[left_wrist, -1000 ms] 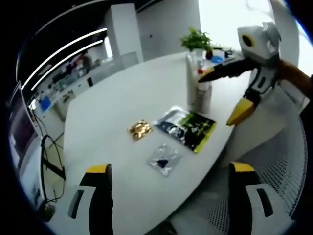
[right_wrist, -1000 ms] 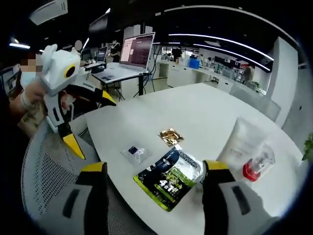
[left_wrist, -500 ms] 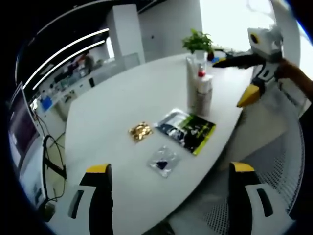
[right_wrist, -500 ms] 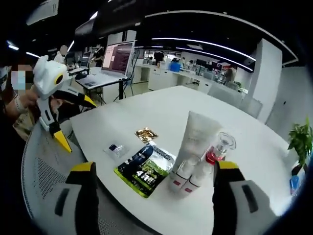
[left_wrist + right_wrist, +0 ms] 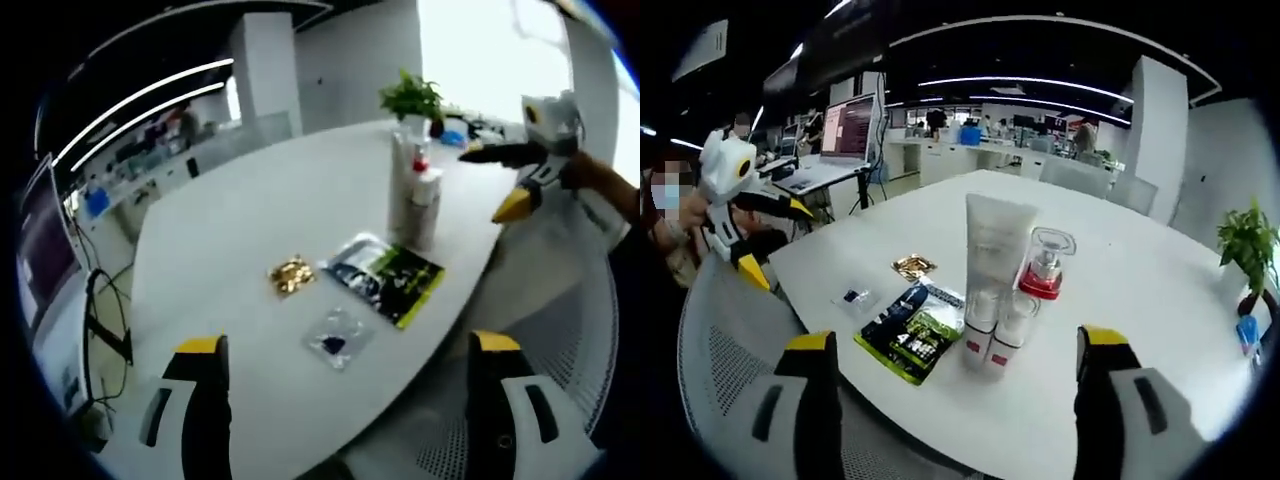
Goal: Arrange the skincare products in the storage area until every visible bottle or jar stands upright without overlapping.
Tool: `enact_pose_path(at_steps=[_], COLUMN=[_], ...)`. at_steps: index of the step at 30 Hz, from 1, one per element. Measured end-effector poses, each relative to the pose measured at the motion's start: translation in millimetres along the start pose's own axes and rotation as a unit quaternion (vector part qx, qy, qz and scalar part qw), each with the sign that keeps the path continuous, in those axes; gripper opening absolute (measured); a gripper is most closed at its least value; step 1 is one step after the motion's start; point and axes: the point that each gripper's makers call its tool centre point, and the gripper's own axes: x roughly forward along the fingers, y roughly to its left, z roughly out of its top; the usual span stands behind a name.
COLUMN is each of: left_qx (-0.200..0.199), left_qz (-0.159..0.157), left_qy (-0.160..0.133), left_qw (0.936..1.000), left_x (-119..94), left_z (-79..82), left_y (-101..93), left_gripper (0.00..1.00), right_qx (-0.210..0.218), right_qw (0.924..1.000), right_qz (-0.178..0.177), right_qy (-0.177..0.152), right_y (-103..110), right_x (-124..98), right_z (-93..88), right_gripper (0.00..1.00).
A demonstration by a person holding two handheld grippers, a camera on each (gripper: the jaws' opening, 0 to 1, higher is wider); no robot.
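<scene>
A tall white tube [image 5: 995, 238], a clear jar with a red base [image 5: 1045, 265] and two small white bottles [image 5: 980, 327] [image 5: 1008, 332] stand upright in a tight cluster on the white table [image 5: 1110, 300]. In the left gripper view the same cluster [image 5: 413, 190] sits at the table's far right. My right gripper [image 5: 965, 400] is open and empty, a short way back from the bottles; from the left gripper view the right gripper [image 5: 495, 178] hovers to the right of the cluster. My left gripper [image 5: 350, 410] is open and empty, off the table's near edge; the left gripper [image 5: 775, 240] shows far left.
Flat on the table lie a green-black sachet [image 5: 910, 330], a gold sachet [image 5: 911, 266] and a small clear sachet [image 5: 855, 297]. A potted plant [image 5: 1245, 240] stands at the far right edge. A mesh chair [image 5: 725, 380] sits below the near edge. A laptop [image 5: 850, 130] stands on another desk.
My right gripper has pulled back from the bottles and off to the side; the cluster now sits centred and upright in its view. The left gripper has hardly moved.
</scene>
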Motion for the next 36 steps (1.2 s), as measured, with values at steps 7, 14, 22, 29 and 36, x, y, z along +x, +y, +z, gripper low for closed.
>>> enact_pose_path(at_steps=[7,14,22,29,36], left_qx=[0.007,0.015,0.006,-0.001,0.021], left_qz=[-0.006,-0.009,-0.004,-0.004,-0.033], left_qy=[0.013,0.021,0.018,0.019,0.021], left_qw=[0.9999,0.9996,0.9998,0.9998,0.9990], left_x=[6.3,13.0,17.2,20.6,33.7], left_z=[0.4,2.8,3.1,-2.2,-6.5], left_y=[2.3,5.9,6.5,7.8,-0.4], left_gripper=[0.97,0.97,0.97,0.97,0.97], right_qx=[-0.008,0.006,0.011,0.028,0.012], right_qw=[0.9998,0.9998,0.9998,0.9995,0.9998], right_qz=[-0.009,-0.018,-0.012,-0.006,-0.009], right_qy=[0.013,-0.005,0.008,0.009,-0.015], right_y=[-7.5,-15.5,-19.9,-15.4,-12.2], right_x=[-1.5,-4.5,-16.1,-19.4,-18.4], right_z=[-10.2,-8.7,-15.0,-21.1,-14.5], right_gripper=[0.99,0.97,0.95,0.95,0.93])
